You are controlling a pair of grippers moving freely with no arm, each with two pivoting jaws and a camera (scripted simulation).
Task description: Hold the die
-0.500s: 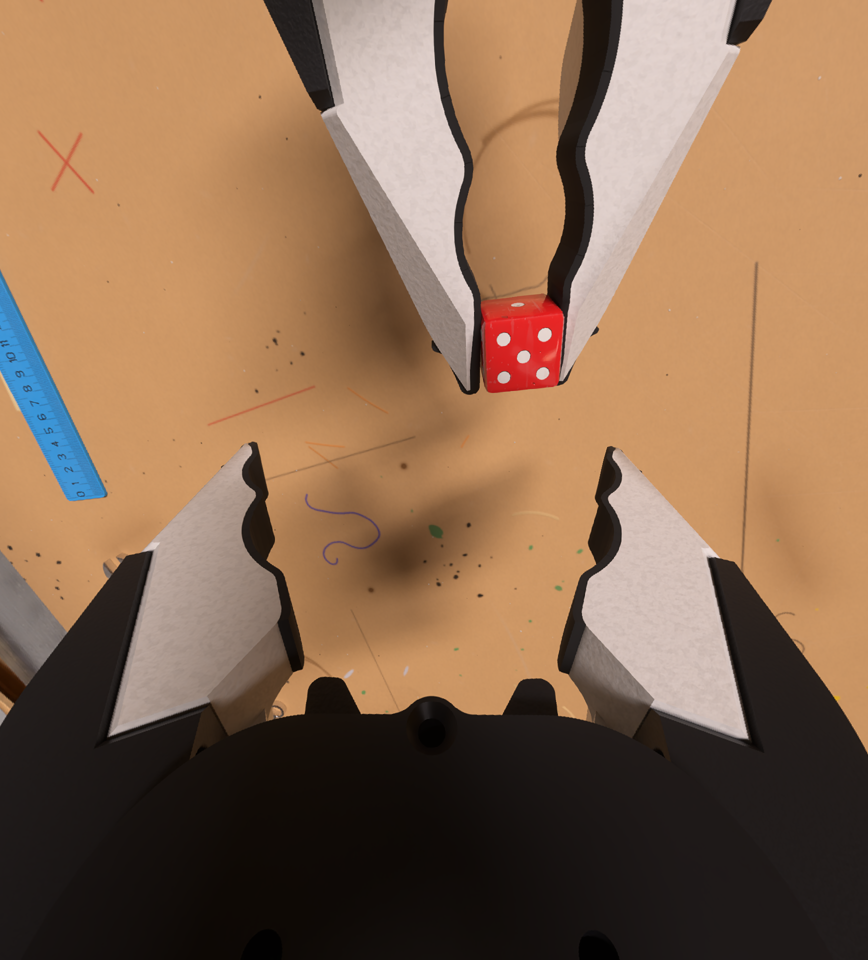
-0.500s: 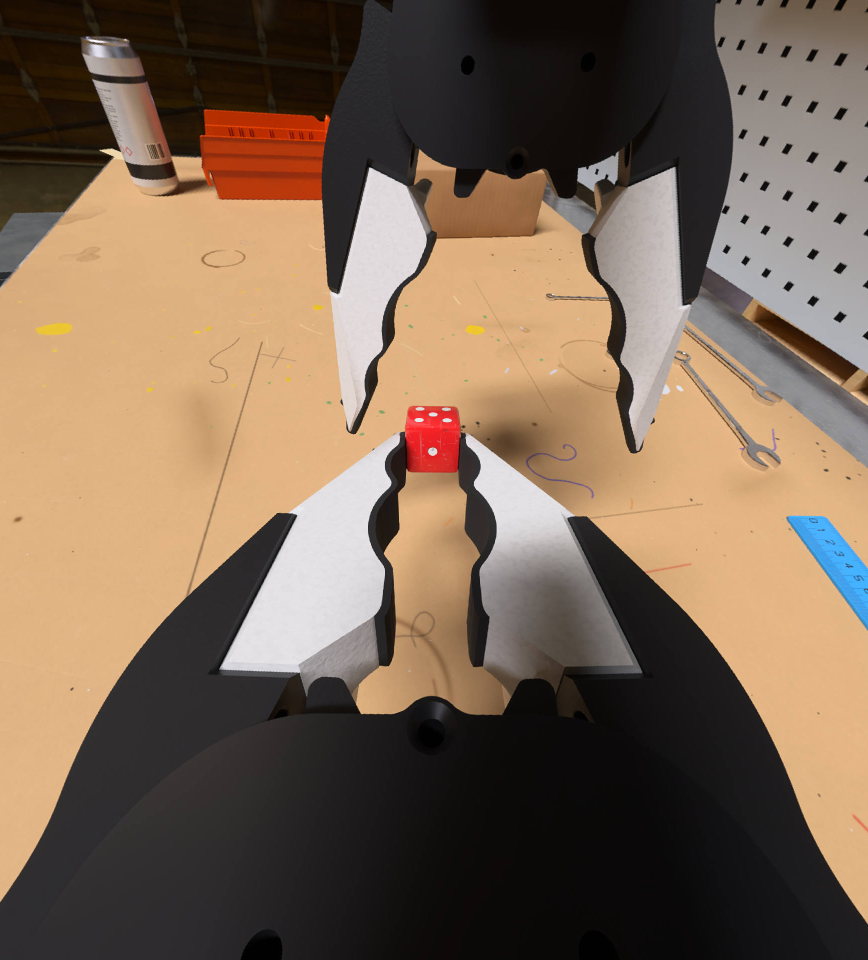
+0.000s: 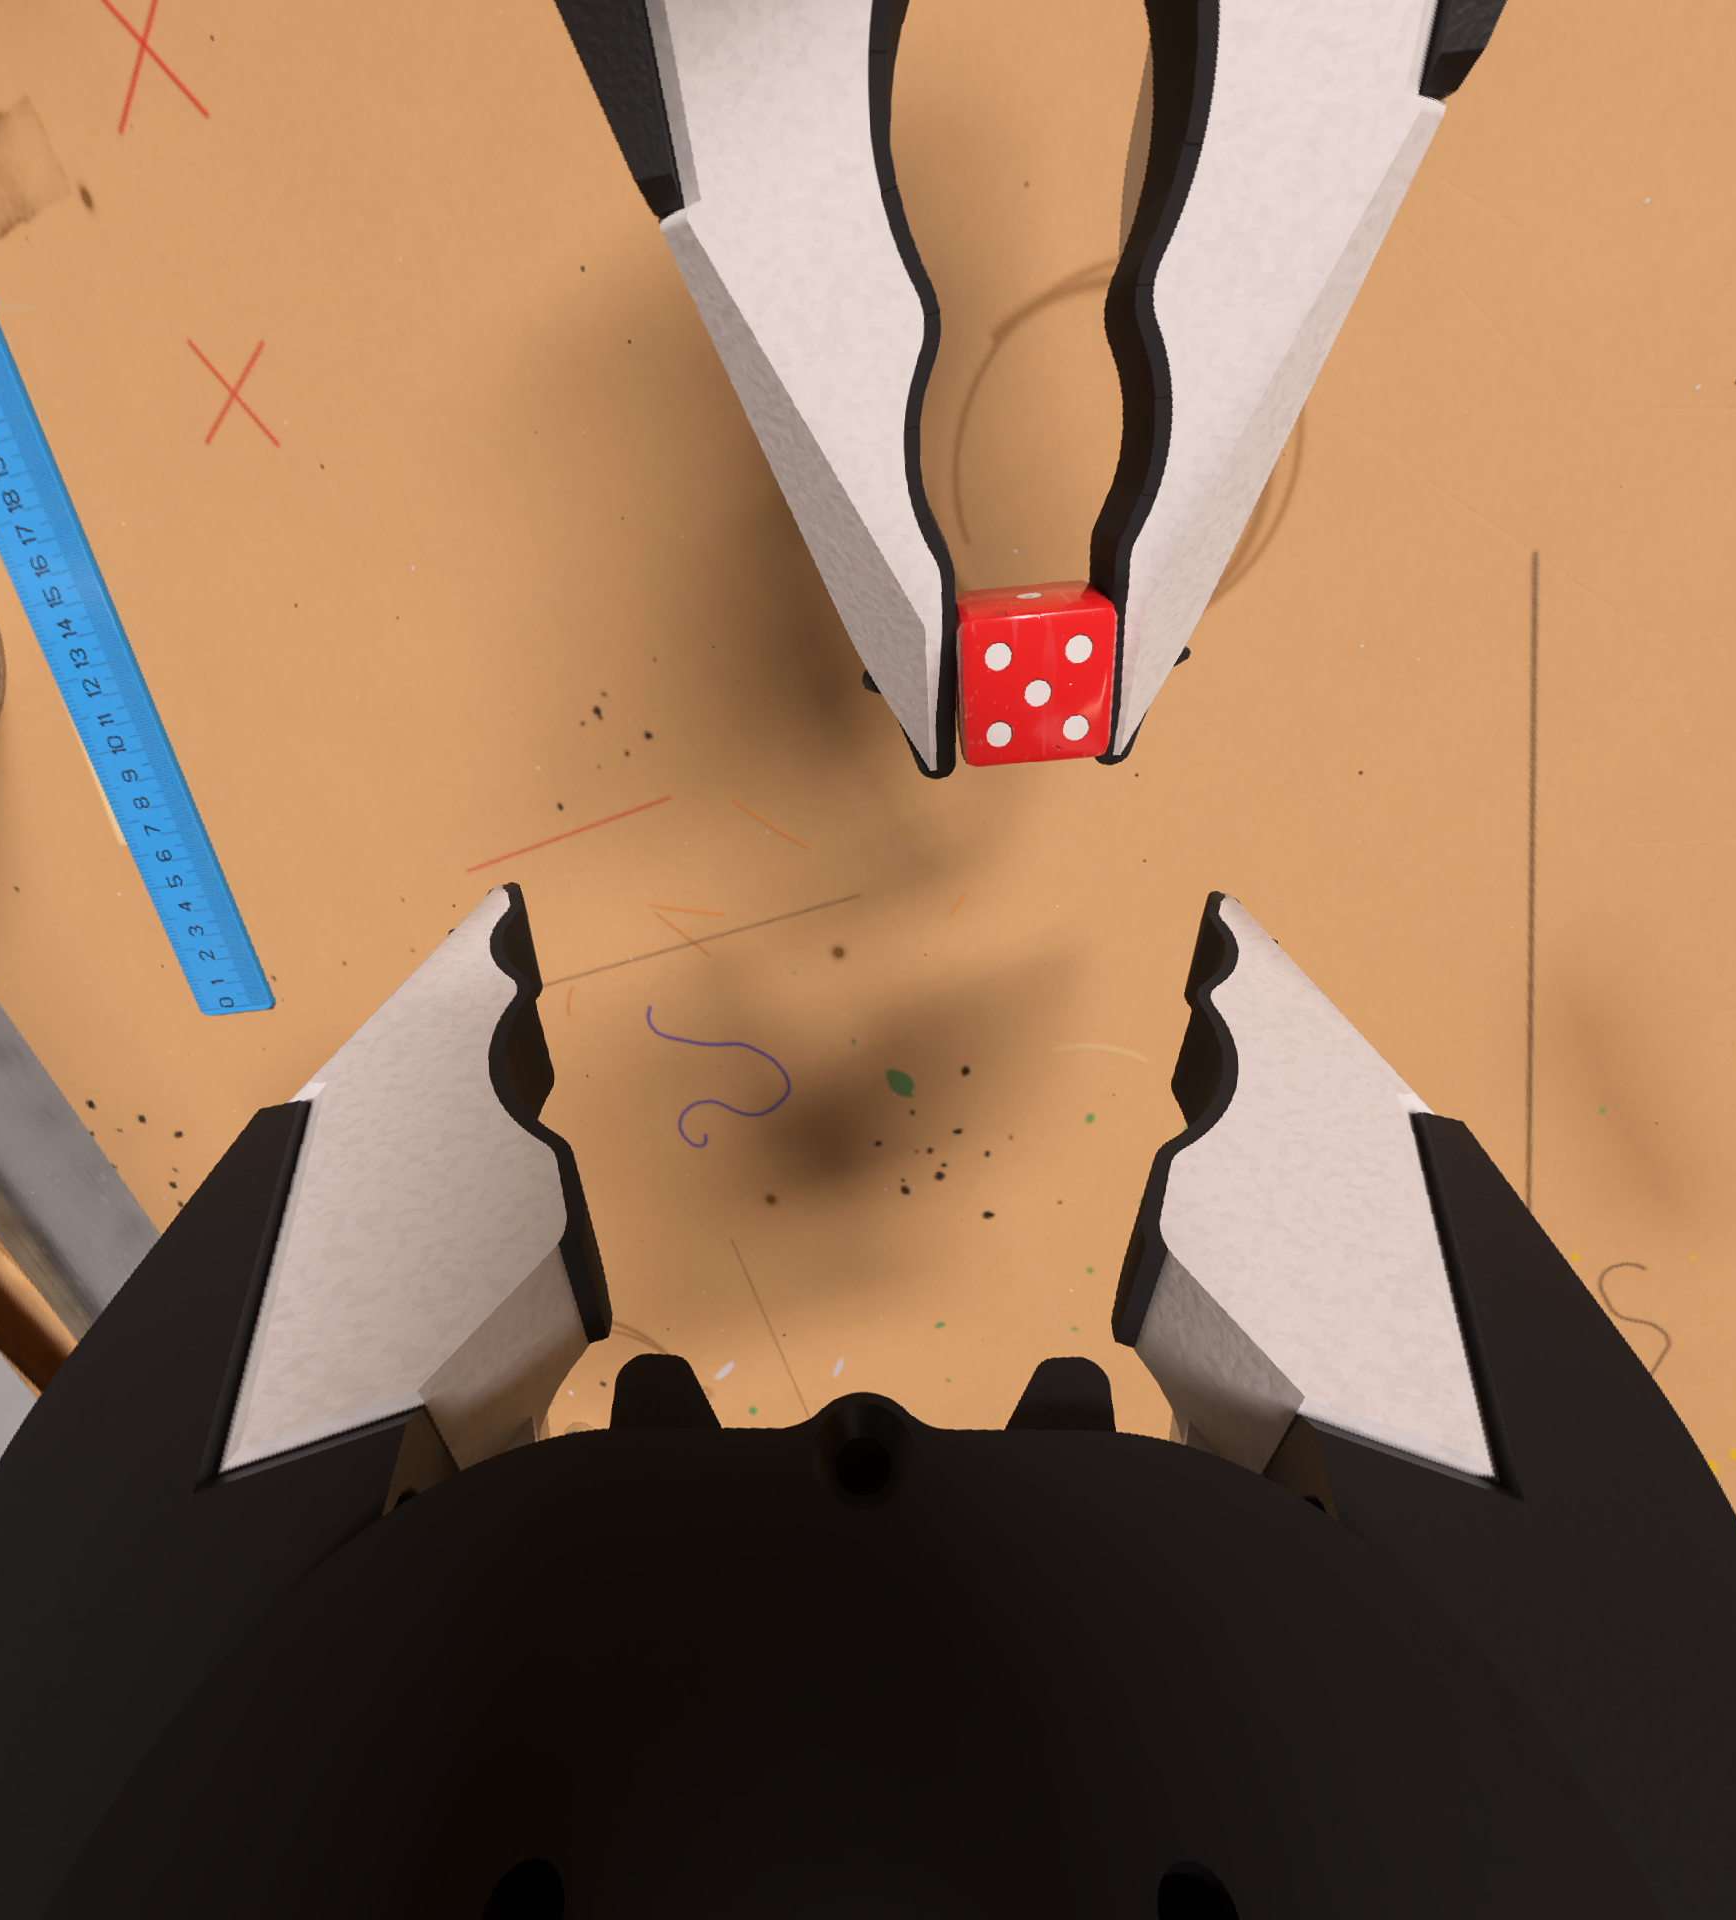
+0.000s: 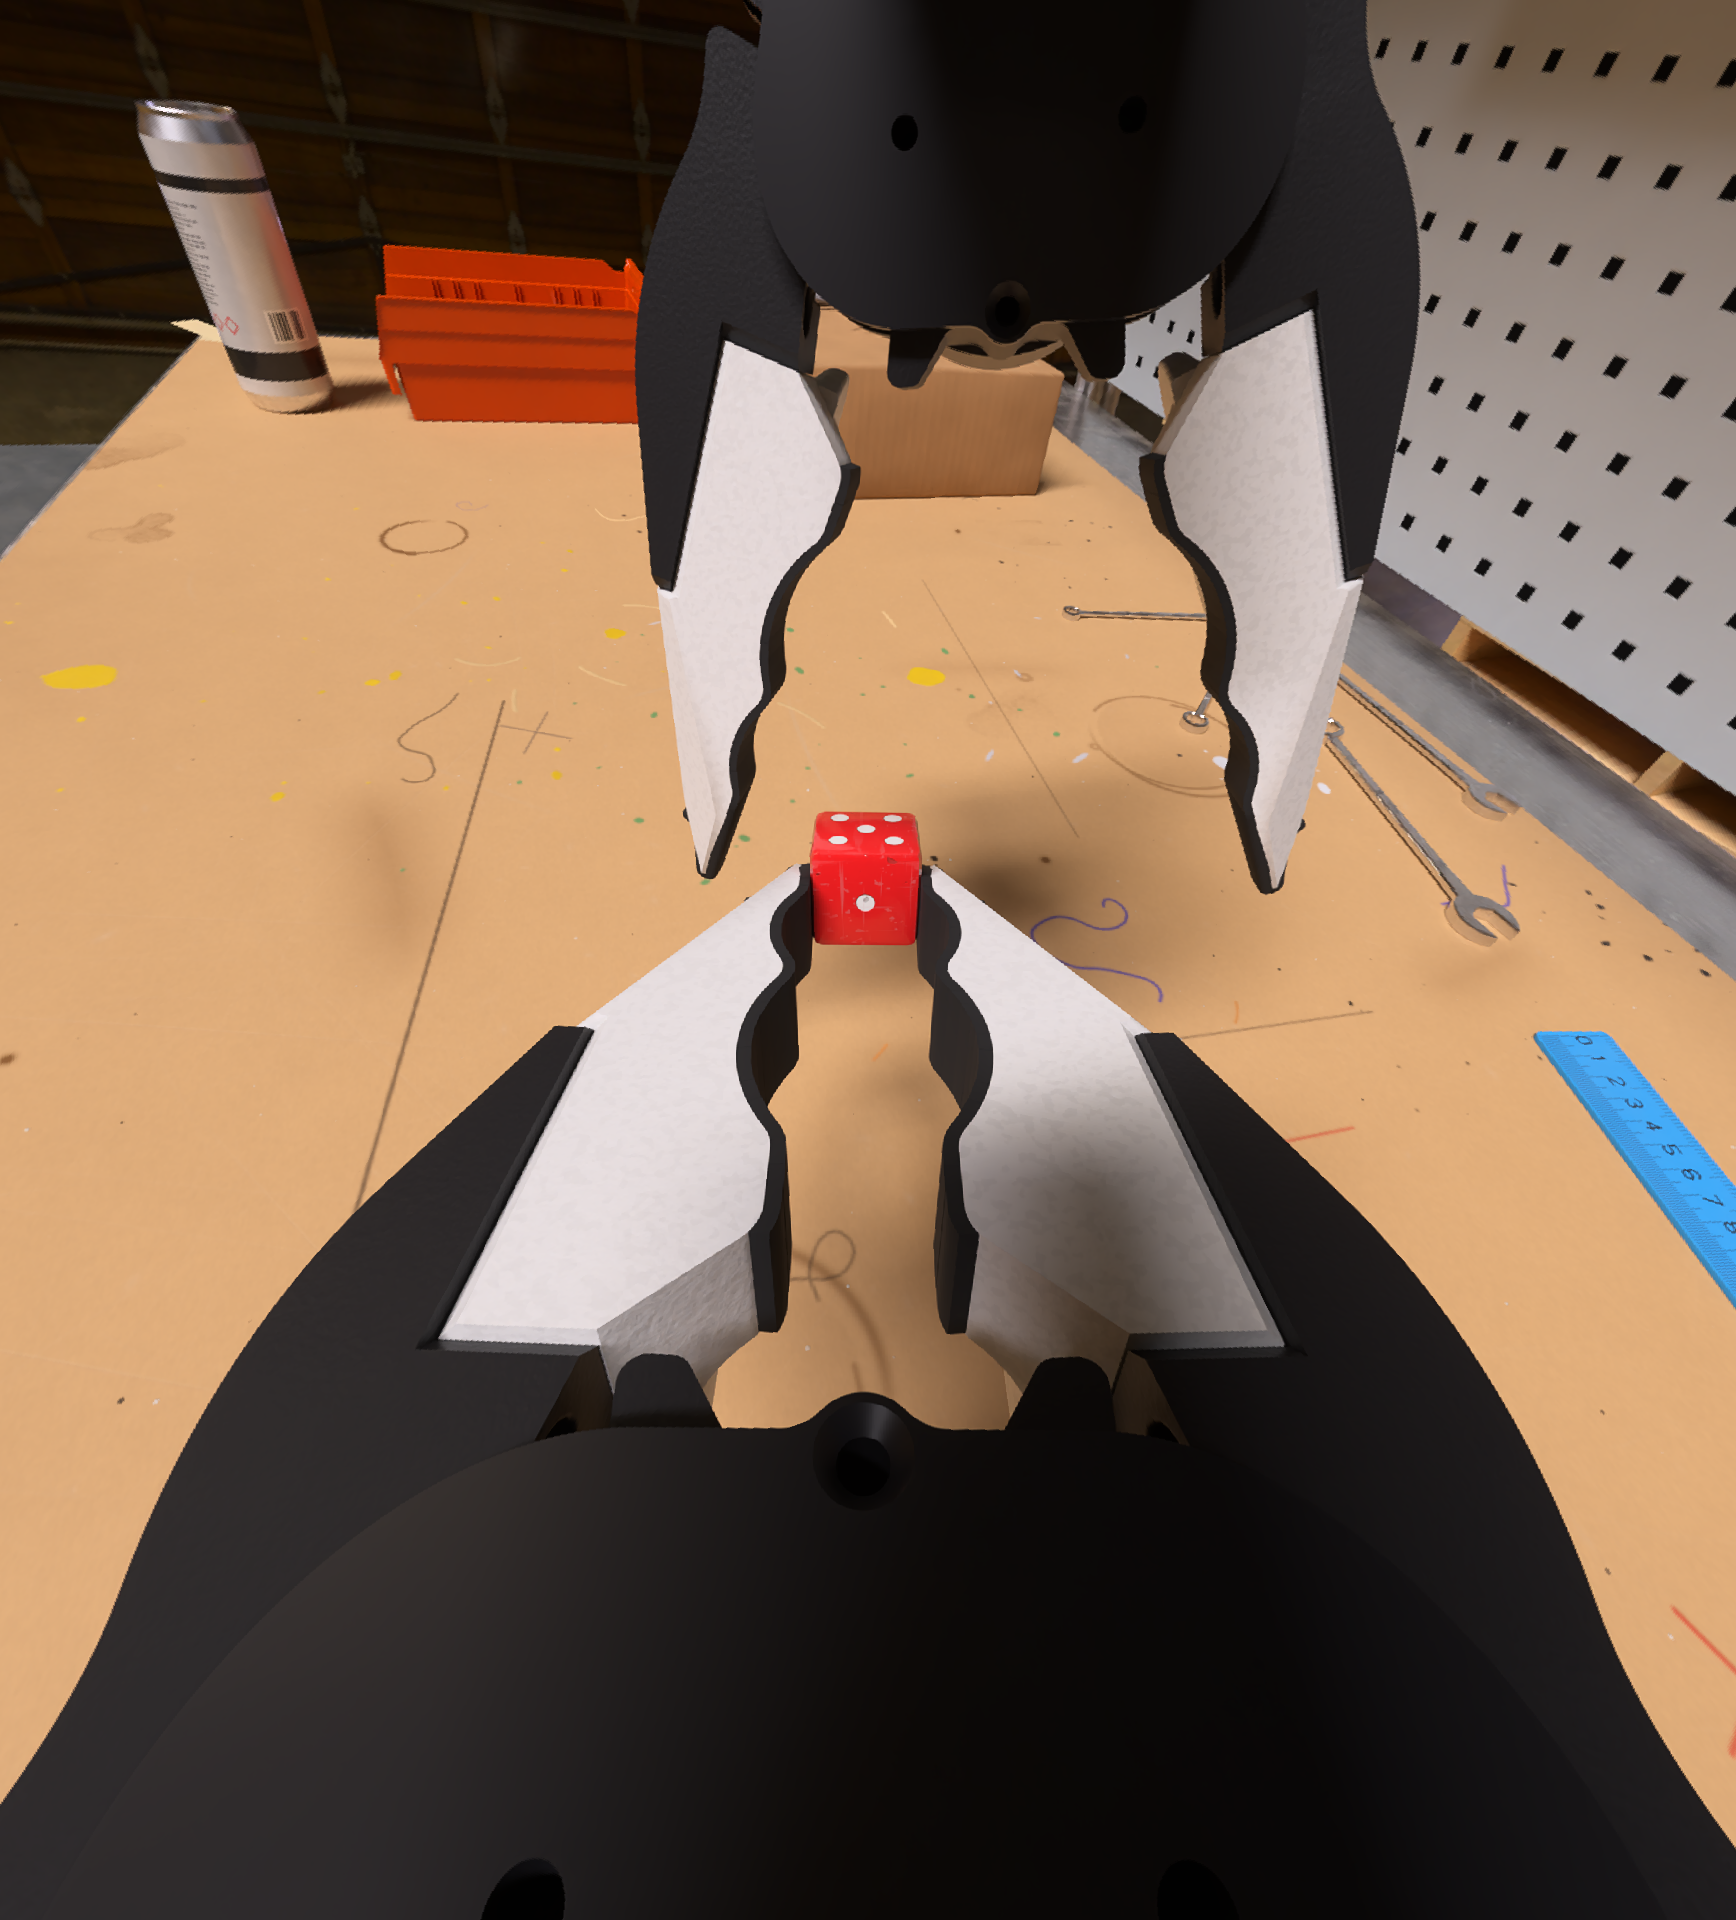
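A red die (image 3: 1035, 675) with white pips is clamped between the fingertips of my right gripper (image 3: 1025, 764), which reaches in from the top of the left wrist view. The die hangs above the tan bench (image 3: 428, 623), and its shadow lies on the bench below. In the right wrist view the die (image 4: 864, 883) sits at the tips of my right gripper (image 4: 866, 878). My left gripper (image 3: 862, 896) is open and empty, facing the die a short way off. It also shows in the right wrist view (image 4: 989, 878), its fingers to either side of the die without touching.
A blue ruler (image 3: 64, 623) lies on the bench and also shows in the right wrist view (image 4: 1695, 1195). At the far end stand a silver can (image 4: 230, 260), an orange bin (image 4: 511, 332) and a cardboard box (image 4: 947, 436). Wrenches (image 4: 1415, 831) lie by a white pegboard (image 4: 1622, 364).
Both grippers have shifted a little together over the bench. The right one still grips the die, and the left one stays open.
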